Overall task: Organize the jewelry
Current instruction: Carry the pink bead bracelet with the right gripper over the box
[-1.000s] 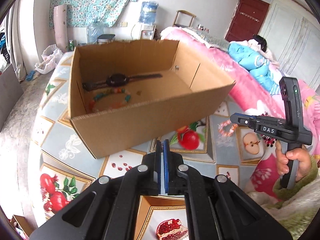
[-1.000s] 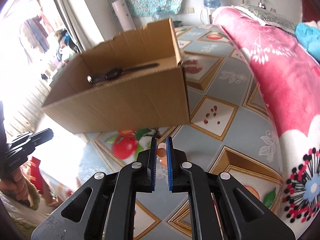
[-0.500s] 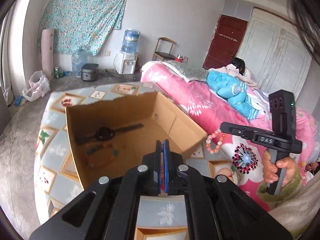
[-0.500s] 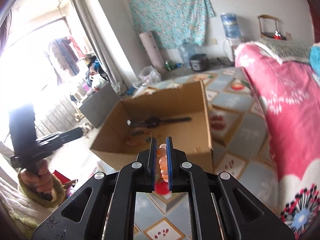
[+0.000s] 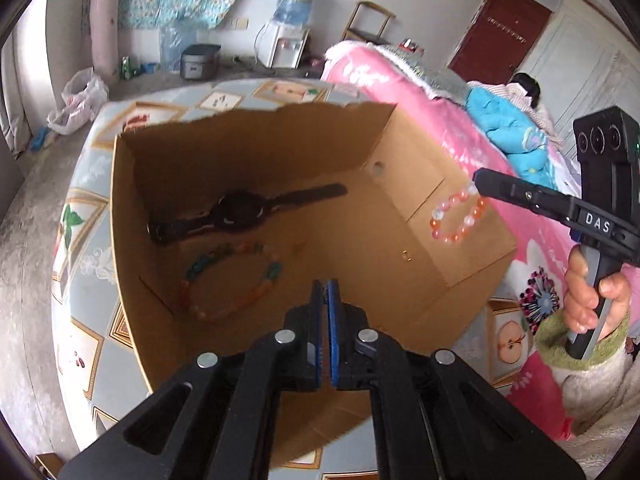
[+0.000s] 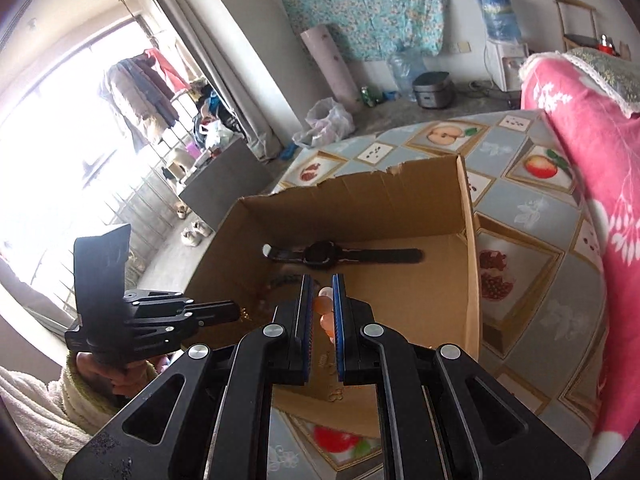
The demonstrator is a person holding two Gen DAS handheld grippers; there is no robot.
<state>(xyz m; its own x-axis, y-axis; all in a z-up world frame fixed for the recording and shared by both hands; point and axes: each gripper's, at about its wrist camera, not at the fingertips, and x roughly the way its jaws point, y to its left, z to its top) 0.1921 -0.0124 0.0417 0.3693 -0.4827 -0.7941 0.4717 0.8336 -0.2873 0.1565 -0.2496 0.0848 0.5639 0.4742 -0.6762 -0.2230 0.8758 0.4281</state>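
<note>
A: What carried the cardboard box [image 5: 440, 248]?
B: A fruit-patterned tabletop [image 6: 532, 208], beside a pink floral bed [image 5: 420, 92]. A water dispenser [image 5: 286, 40] stood at the far wall, upper centre.
A: The grippers?
B: The right gripper [image 6: 321, 308] was clamped on a pink bead bracelet [image 5: 458, 218], hanging above the box's right wall. The left gripper [image 5: 325, 300] was closed, empty. A black watch [image 5: 244, 212] and a coloured necklace [image 5: 228, 276] lay inside.

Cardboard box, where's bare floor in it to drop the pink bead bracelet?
In the cardboard box, the floor is bare right of the colourful necklace, below the watch's strap end, towards the right wall. The left half is crowded.
</note>
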